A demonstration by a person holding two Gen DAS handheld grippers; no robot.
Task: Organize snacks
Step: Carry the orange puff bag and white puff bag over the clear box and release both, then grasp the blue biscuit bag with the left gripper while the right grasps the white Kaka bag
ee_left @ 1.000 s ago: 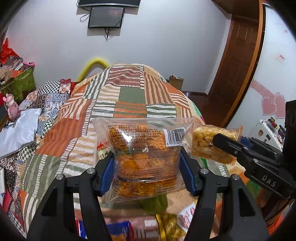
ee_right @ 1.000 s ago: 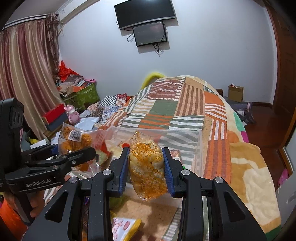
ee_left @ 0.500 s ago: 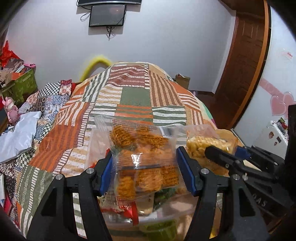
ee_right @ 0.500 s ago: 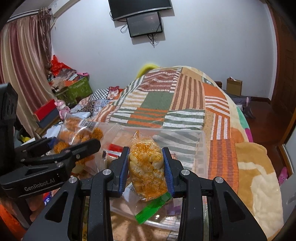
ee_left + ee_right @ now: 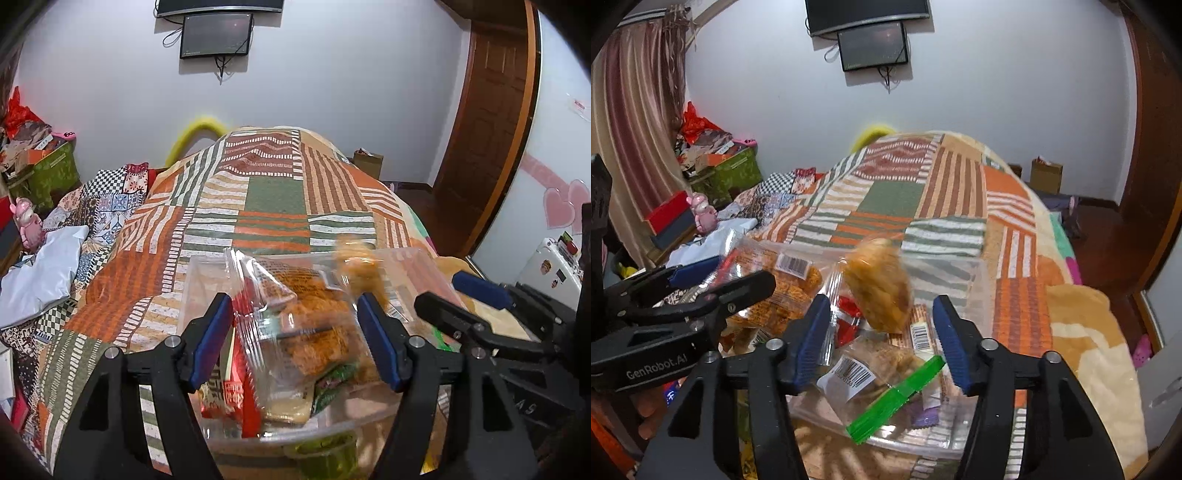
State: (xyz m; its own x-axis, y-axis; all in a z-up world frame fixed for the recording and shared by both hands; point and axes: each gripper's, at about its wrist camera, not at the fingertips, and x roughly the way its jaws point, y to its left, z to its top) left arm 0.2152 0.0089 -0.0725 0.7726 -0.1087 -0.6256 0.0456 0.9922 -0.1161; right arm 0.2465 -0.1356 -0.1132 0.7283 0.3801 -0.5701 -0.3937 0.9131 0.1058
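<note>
Both grippers stood wide over the clear bin (image 5: 982, 280) on the bed (image 5: 1015, 229), holding nothing. The left gripper (image 5: 295, 339) had the orange bag (image 5: 317, 332) loose between its jaws, over the bin's near edge. The blurred puff bag (image 5: 877, 284) hung ahead of the right gripper (image 5: 882, 332). Several packets already lay inside; whether any remained outside could not be told.

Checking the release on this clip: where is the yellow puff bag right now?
In the right wrist view the yellow puff bag is blurred between the open right gripper fingers, above the clear bin, right of the orange snack bag.
</note>
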